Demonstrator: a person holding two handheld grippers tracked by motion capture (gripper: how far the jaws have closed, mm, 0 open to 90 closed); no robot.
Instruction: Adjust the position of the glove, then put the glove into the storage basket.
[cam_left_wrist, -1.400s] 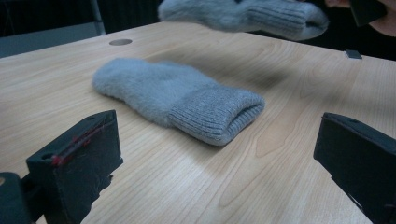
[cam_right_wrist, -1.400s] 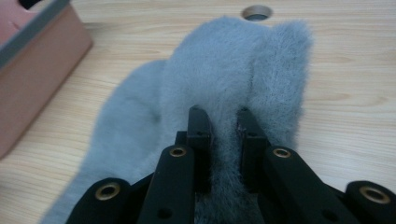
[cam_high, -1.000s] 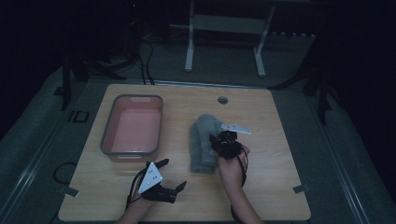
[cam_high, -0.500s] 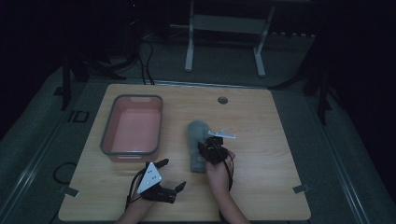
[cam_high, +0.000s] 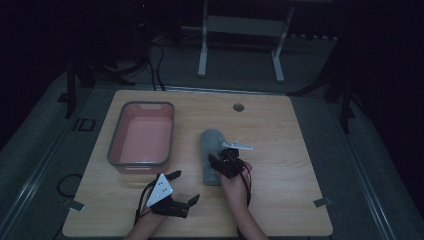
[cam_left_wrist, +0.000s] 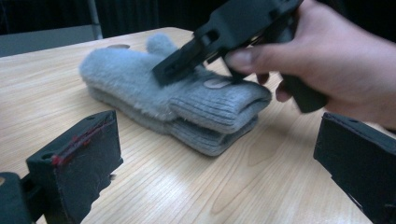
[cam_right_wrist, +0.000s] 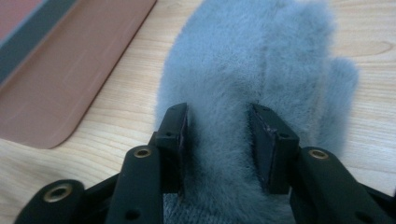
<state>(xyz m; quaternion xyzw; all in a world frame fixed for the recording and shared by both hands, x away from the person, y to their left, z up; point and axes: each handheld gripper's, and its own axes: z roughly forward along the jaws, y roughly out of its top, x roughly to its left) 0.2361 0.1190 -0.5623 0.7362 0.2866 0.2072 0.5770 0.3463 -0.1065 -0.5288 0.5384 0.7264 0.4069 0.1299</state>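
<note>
- the grey mitten (cam_high: 211, 155) lies flat on the wooden bench (cam_high: 300, 165), just right of the pink tray (cam_high: 142, 140).
- the right gripper (cam_high: 220, 162) sits low on the mitten's cuff end; its jaws have just been opening, and fur is between them, not pinched.
- the left gripper (cam_high: 182, 187) rests near the front edge of the bench, jaws spread wide, nothing between them.
</note>
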